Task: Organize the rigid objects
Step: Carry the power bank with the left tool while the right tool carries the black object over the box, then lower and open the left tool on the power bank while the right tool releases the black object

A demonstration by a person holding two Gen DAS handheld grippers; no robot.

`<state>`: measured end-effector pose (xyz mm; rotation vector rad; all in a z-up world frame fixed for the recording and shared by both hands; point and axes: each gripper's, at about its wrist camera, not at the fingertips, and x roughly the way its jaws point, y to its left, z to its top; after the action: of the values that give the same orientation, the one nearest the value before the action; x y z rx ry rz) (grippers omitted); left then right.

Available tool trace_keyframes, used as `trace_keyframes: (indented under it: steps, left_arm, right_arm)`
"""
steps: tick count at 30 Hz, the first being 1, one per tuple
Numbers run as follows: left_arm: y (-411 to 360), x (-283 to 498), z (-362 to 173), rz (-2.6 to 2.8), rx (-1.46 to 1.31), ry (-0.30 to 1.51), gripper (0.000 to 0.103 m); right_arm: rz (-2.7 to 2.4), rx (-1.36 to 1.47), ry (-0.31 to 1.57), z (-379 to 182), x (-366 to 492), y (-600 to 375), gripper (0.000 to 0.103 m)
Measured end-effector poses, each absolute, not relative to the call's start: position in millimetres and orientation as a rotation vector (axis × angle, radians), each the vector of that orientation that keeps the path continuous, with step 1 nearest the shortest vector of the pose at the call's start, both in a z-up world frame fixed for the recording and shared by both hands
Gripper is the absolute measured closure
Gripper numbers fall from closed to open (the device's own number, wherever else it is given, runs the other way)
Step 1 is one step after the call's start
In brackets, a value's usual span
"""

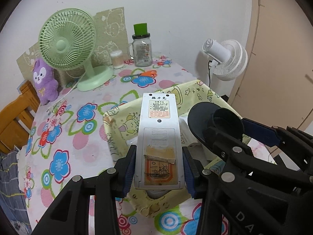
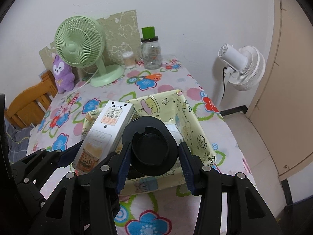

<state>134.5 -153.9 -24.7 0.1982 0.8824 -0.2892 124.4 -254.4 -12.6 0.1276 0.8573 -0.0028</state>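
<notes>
Gripped remote (image 1: 158, 137), black holder (image 2: 151, 146)

- Left gripper (image 1: 158, 170) clamps a remote (image 1: 158, 137), back up, above a yellow bin (image 1: 117, 129)
- Right gripper (image 1: 227, 135) holds a black cup (image 1: 215, 123) beside it

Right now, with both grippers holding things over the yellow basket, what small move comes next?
Probably lower the left gripper so the remote enters the yellow fabric basket; its jaws grip the remote directly above the opening, beside the right gripper's black part.
</notes>
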Motion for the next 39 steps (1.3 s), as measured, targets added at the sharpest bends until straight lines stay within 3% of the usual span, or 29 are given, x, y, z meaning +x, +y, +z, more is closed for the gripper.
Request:
trace_keyframes:
  steps: [29,32,39]
  left_arm:
    - [-177,155,-52,-0.302,0.249,0.943,0.058]
    - [-177,156,-52,-0.309,0.254,0.942,0.058]
    - [-182,157,-51,-0.332,0.271,0.934,0.058]
  right_arm:
    - [0.034,0.127,0.969,-56,169,-273,0.05]
    - [0.043,0.13,0.96,-53,165,-277,0.042]
    - [0.054,0.129,0.928,-44,154,-281,0.041]
